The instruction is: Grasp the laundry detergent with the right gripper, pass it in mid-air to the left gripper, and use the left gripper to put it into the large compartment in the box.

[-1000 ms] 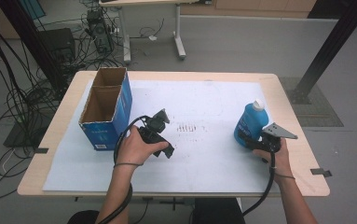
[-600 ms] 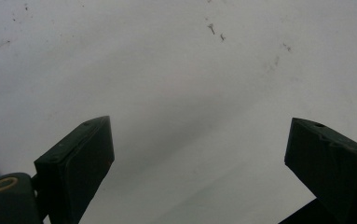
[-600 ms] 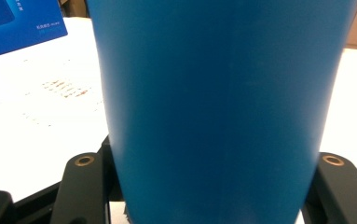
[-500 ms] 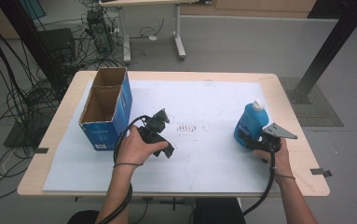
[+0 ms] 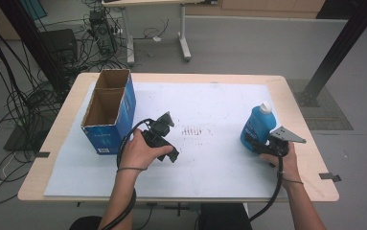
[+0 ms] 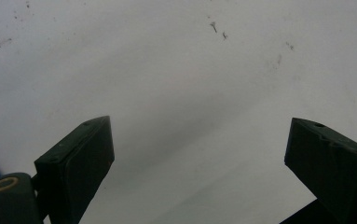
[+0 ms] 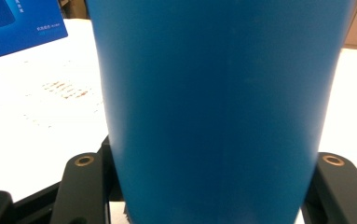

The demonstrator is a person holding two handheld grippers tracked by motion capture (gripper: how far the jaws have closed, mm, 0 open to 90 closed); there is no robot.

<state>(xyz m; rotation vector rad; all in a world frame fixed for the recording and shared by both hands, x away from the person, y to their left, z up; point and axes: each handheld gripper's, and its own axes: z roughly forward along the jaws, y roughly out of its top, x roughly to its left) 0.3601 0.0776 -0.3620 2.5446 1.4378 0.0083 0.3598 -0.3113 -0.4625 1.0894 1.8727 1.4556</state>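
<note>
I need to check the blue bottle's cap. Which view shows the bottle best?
The high view: the whole blue bottle stands upright on the table's right side, white cap on top, with the right gripper at its base. The right gripper view gives its blue body close up between the jaws, cap cut off. The left gripper view faces bare white mat.

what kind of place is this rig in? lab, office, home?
Likely a lab or workshop. Cable bundles trail over a bare grey floor to electronics under a second desk, a black frame post stands by the table, and the worktop is covered with a white sheet.
</note>
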